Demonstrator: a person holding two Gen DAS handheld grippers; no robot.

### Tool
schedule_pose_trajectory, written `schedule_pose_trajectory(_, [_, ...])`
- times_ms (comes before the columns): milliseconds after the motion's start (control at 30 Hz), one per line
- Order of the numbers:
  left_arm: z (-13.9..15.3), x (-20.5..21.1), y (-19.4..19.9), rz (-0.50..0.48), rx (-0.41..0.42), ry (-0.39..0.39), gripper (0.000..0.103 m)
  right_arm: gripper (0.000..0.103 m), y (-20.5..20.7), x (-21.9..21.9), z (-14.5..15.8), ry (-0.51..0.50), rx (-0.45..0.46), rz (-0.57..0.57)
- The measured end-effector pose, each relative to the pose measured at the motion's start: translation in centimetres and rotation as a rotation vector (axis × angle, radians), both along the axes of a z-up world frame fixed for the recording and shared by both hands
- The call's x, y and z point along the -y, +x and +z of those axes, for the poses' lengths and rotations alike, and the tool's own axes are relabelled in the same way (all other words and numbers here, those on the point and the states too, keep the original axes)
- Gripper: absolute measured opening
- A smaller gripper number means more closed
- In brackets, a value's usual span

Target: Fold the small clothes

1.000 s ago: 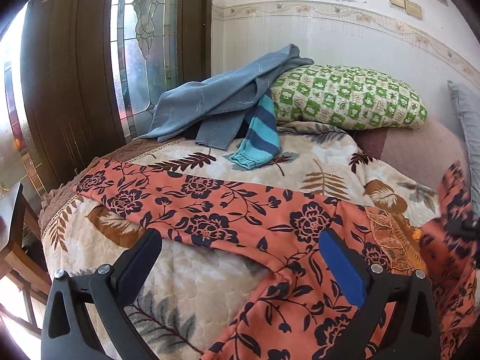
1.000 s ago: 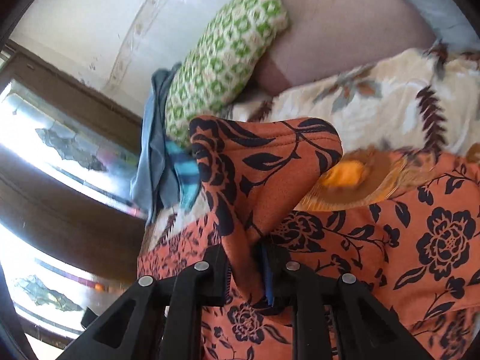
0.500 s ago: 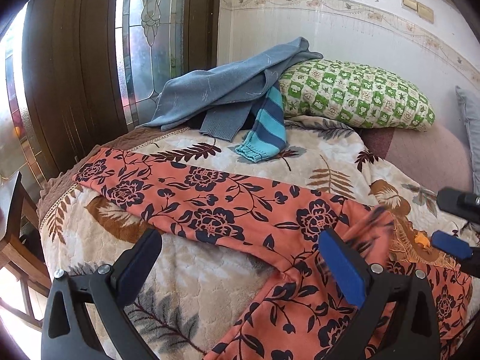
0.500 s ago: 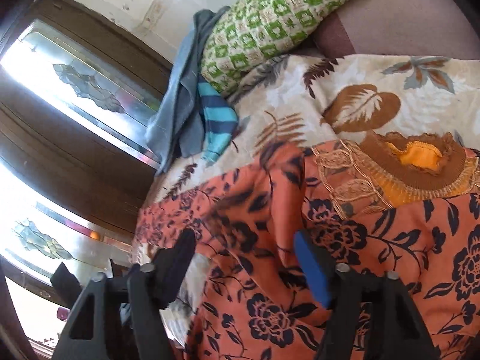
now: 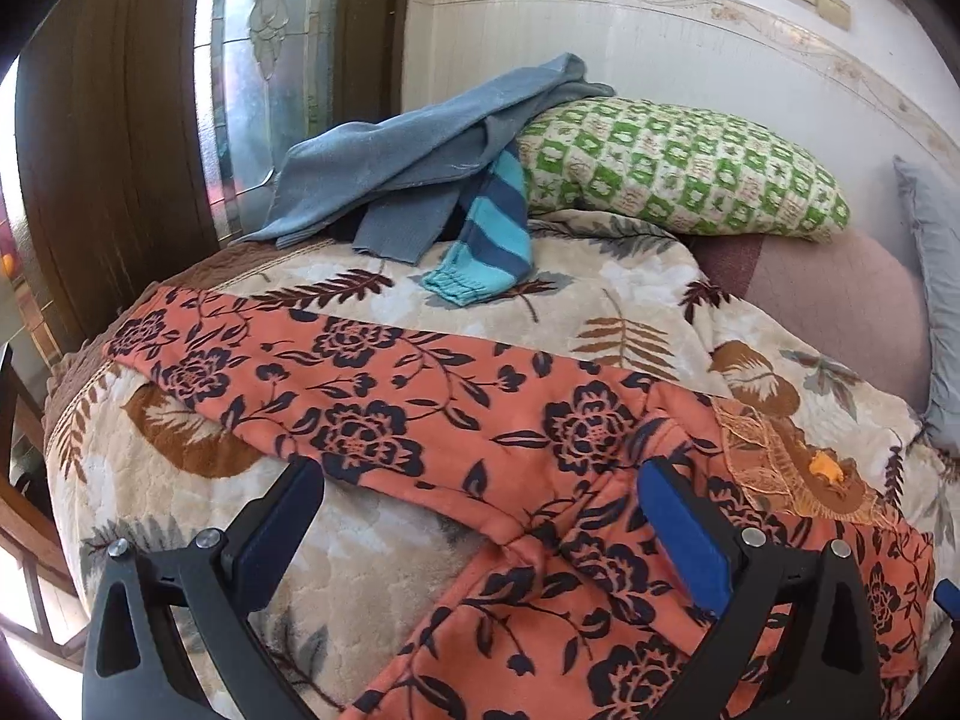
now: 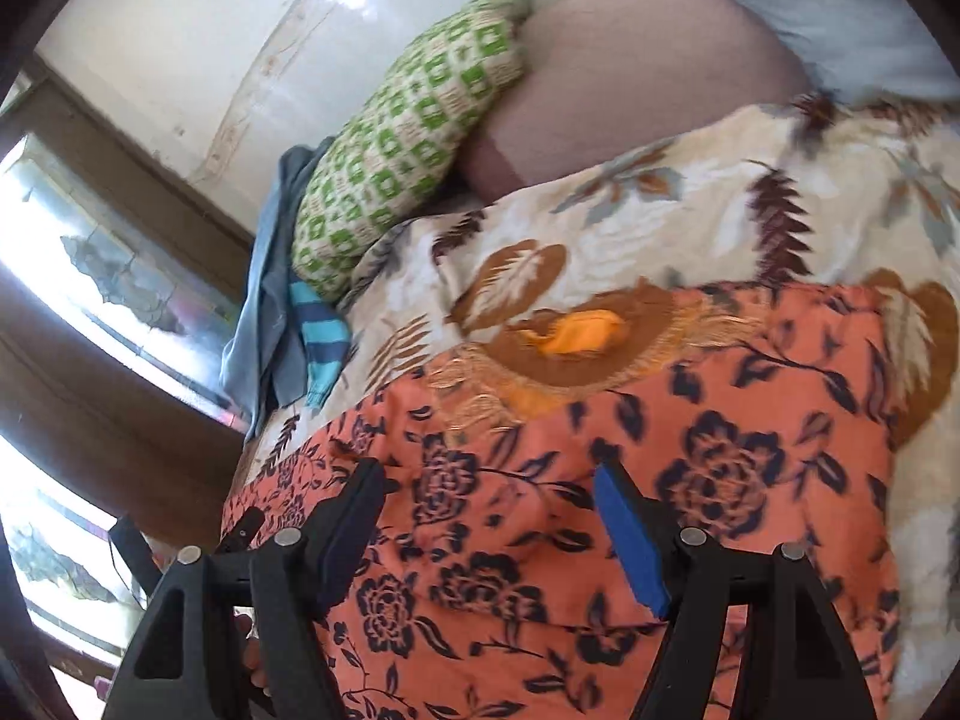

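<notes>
An orange top with a dark floral print (image 5: 384,408) lies spread on the bed, one long sleeve stretched out to the left. Its embroidered neckline with an orange lining (image 5: 822,468) lies at the right; it also shows in the right wrist view (image 6: 576,330). My left gripper (image 5: 480,516) is open and empty, low over the sleeve's underarm. My right gripper (image 6: 486,522) is open and empty over the top's body (image 6: 720,468). A folded-over flap (image 5: 654,420) lies on the chest.
A leaf-patterned blanket (image 5: 600,294) covers the bed. A blue-grey garment (image 5: 408,162) and a striped blue sleeve (image 5: 486,246) are heaped by the green checked pillow (image 5: 672,174). A brown pillow (image 5: 840,300) is at the right. A wooden window frame (image 5: 120,138) stands at the left.
My right gripper held a fold of the orange top up, then opened and let it drop onto the top. It has now drawn back over the body. The left gripper stayed open.
</notes>
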State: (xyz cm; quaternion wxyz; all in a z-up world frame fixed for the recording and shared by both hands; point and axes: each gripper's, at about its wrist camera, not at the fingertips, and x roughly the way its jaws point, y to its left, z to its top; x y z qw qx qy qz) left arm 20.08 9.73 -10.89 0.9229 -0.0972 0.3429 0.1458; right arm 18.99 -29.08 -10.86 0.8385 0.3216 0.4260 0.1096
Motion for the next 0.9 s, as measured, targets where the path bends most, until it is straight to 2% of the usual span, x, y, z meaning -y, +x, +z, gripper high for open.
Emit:
schedule_pose_trajectory(133, [-0.7, 3.8, 1.3, -0.076, -0.017, 0.098, 0.103, 0.075, -3.0, 5.5, -3.5, 0.152, -0.014, -0.109])
schedule_pose_trajectory(267, [-2.8, 6.1, 3.2, -0.102, -0.087, 0.206, 0.103, 0.075, -3.0, 7.7, -6.4, 0.237, -0.053, -0.16])
schedule_pose_trajectory(333, [-4.4, 6.2, 4.3, -0.07, -0.155, 0.287, 0.103, 0.075, -2.2, 8.1, -7.6, 0.23, -0.109, -0.183])
schedule_pose_trajectory(400, [-6.0, 4.9, 5.4, 0.016, -0.24, 0.348, 0.103, 0.074, -1.4, 8.2, -9.3, 0.216, -0.188, -0.182])
schedule_pose_trajectory(433, [-6.3, 3.6, 5.6, 0.065, -0.262, 0.323, 0.103, 0.073, -1.2, 8.3, -9.4, 0.216, -0.182, -0.176])
schedule_pose_trajectory(533, [-5.8, -0.5, 5.5, 0.178, -0.265, 0.179, 0.103, 0.074, -1.1, 8.1, -8.7, 0.182, -0.161, -0.162])
schedule_pose_trajectory(633, [-4.5, -2.4, 4.8, 0.24, -0.227, 0.145, 0.103, 0.074, -1.5, 7.6, -7.5, 0.177, -0.07, -0.157])
schedule_pose_trajectory(733, [-3.6, -2.5, 4.4, 0.216, -0.178, 0.129, 0.103, 0.074, -1.6, 6.1, -6.2, 0.207, 0.017, -0.089])
schedule_pose_trajectory(800, [-3.4, -2.0, 4.8, 0.163, -0.158, 0.118, 0.103, 0.074, -1.6, 4.9, -6.0, 0.193, 0.032, -0.055])
schedule_pose_trajectory(900, [-3.4, -0.8, 6.5, 0.044, -0.158, 0.107, 0.103, 0.074, -1.0, 3.6, -7.7, 0.172, -0.049, -0.034])
